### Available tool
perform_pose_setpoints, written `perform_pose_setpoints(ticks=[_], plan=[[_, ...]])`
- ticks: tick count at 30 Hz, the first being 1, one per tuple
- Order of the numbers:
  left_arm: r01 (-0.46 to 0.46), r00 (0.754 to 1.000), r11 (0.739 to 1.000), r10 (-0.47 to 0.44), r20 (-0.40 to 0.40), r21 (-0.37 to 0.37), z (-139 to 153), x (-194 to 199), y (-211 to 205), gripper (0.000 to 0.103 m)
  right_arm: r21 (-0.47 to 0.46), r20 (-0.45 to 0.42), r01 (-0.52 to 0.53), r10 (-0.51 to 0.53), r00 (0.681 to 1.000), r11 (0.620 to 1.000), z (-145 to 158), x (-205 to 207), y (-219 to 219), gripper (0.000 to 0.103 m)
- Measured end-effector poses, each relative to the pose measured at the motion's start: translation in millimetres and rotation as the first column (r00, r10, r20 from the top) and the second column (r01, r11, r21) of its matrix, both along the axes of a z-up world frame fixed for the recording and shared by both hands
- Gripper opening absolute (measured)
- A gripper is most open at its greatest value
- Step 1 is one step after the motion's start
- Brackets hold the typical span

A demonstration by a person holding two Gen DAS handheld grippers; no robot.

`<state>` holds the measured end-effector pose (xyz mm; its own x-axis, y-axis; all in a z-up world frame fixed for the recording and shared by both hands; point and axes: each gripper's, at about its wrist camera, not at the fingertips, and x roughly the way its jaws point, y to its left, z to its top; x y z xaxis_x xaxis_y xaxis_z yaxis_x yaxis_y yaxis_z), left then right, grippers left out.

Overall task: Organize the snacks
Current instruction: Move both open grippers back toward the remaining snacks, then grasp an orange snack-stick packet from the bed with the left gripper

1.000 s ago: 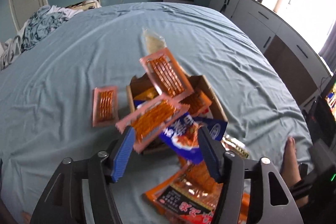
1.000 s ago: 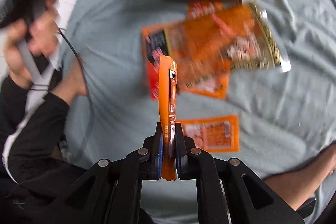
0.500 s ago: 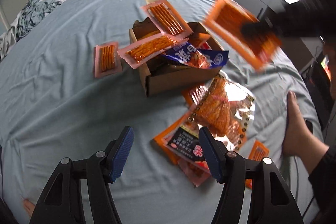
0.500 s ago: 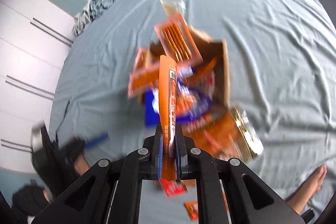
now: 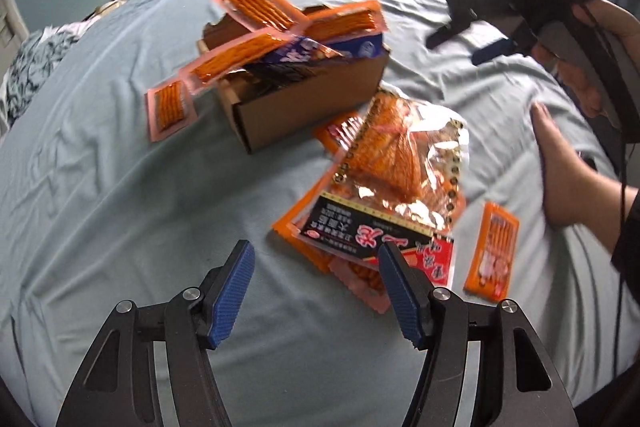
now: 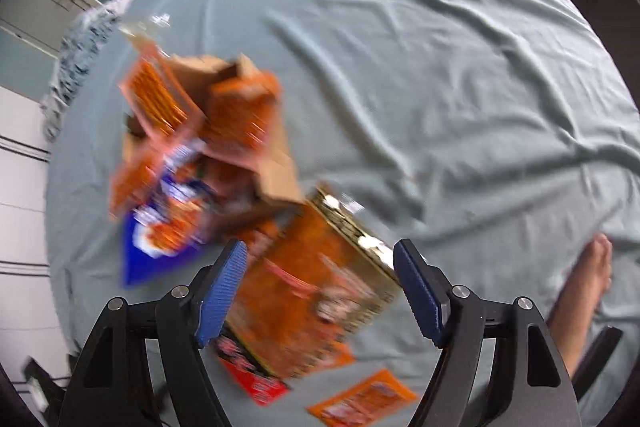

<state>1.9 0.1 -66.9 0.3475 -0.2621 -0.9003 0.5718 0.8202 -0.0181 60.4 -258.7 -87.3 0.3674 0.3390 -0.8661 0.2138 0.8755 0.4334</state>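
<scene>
A cardboard box (image 5: 312, 107) stands on the bed, overfilled with orange and pink snack packets and a blue bag (image 5: 320, 53); it shows blurred in the right wrist view (image 6: 276, 179). A large orange foil snack bag (image 5: 392, 187) lies in front of the box on smaller packets. My left gripper (image 5: 316, 291) is open and empty, just short of that bag. My right gripper (image 6: 320, 291) is open and empty above the same bag (image 6: 316, 299). An orange packet (image 5: 344, 23) rests on top of the box.
A pink packet (image 5: 168, 107) lies left of the box and a small orange packet (image 5: 492, 251) lies to the right. The person's hand (image 5: 560, 171) rests on the sheet at right. A bare foot (image 6: 588, 291) is at the lower right. Clothes (image 5: 28, 67) lie at far left.
My right gripper has opened and let go of the orange packet, which now lies on the box. My left gripper has pulled back from the box toward the large foil bag.
</scene>
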Motion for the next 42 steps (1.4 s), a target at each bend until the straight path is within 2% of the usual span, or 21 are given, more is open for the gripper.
perform_pose_setpoints(ticks=[4,8,10,12,13,15,18,21,23,25,27,30,38,42], plan=[[0.028,1.000,1.000,-0.027,-0.011,0.011,-5.2,-5.9,-6.9,0.064,-0.032,-0.085,-0.065,0.062,0.994,0.997,-17.4,-11.1,-1.2,0.075],[0.087,0.996,0.994,-0.087,-0.007,0.063,-18.9,-17.0,-14.0,0.064,0.010,-0.144,-0.118,0.118,0.983,0.993,-27.0,-26.2,-5.1,0.075],[0.108,0.994,0.987,-0.110,0.011,0.115,-25.6,-22.4,-17.6,0.064,-0.031,-0.153,-0.161,0.155,0.976,0.986,-29.0,-23.5,-5.1,0.075],[0.121,0.993,0.984,-0.121,-0.004,0.129,-29.8,-24.0,-19.9,0.064,-0.113,-0.157,-0.236,0.217,0.963,0.965,-36.3,-23.0,-1.3,0.075],[0.124,0.992,0.984,-0.123,-0.011,0.129,-31.1,-24.2,-20.0,0.064,-0.156,-0.140,-0.256,0.235,0.962,0.954,-36.8,-24.4,-1.1,0.075],[0.128,0.992,0.982,-0.126,-0.022,0.138,-33.6,-24.5,-20.9,0.064,-0.264,-0.042,-0.262,0.260,0.965,0.928,-26.1,-31.4,1.3,0.075],[0.131,0.991,0.978,-0.130,-0.021,0.162,-38.6,-24.9,-21.2,0.065,-0.330,0.117,-0.260,0.313,0.943,0.907,-4.0,-43.3,0.7,0.075],[0.127,0.992,0.975,-0.123,-0.034,0.182,-45.0,-23.6,-19.8,0.065,-0.316,0.254,-0.208,0.294,0.921,0.925,3.9,-58.3,-7.0,0.075],[0.125,0.992,0.974,-0.119,-0.043,0.191,-49.2,-22.3,-20.2,0.065,-0.278,0.273,-0.209,0.286,0.918,0.938,-2.0,-65.8,-10.6,0.075],[0.125,0.992,0.973,-0.117,-0.051,0.192,-50.8,-21.2,-21.1,0.065,-0.289,0.183,-0.210,0.270,0.945,0.934,-18.2,-62.1,-9.9,0.075],[0.128,0.991,0.974,-0.120,-0.051,0.188,-49.9,-21.3,-22.2,0.065,-0.333,0.038,-0.251,0.279,0.960,0.909,-33.5,-55.2,-6.9,0.075],[0.135,0.991,0.973,-0.129,-0.044,0.188,-47.7,-22.5,-23.3,0.066,-0.354,0.013,-0.270,0.293,0.956,0.896,-42.9,-55.9,-2.9,0.075],[0.124,0.992,0.976,-0.118,-0.043,0.180,-46.2,-20.6,-19.1,0.067,-0.402,-0.072,-0.377,0.382,0.921,0.834,-59.4,-47.7,27.8,0.075],[0.146,0.989,0.977,-0.141,-0.043,0.157,-40.7,-25.3,-24.9,0.067,-0.408,-0.082,-0.344,0.342,0.936,0.845,-58.9,-40.6,24.8,0.075]])
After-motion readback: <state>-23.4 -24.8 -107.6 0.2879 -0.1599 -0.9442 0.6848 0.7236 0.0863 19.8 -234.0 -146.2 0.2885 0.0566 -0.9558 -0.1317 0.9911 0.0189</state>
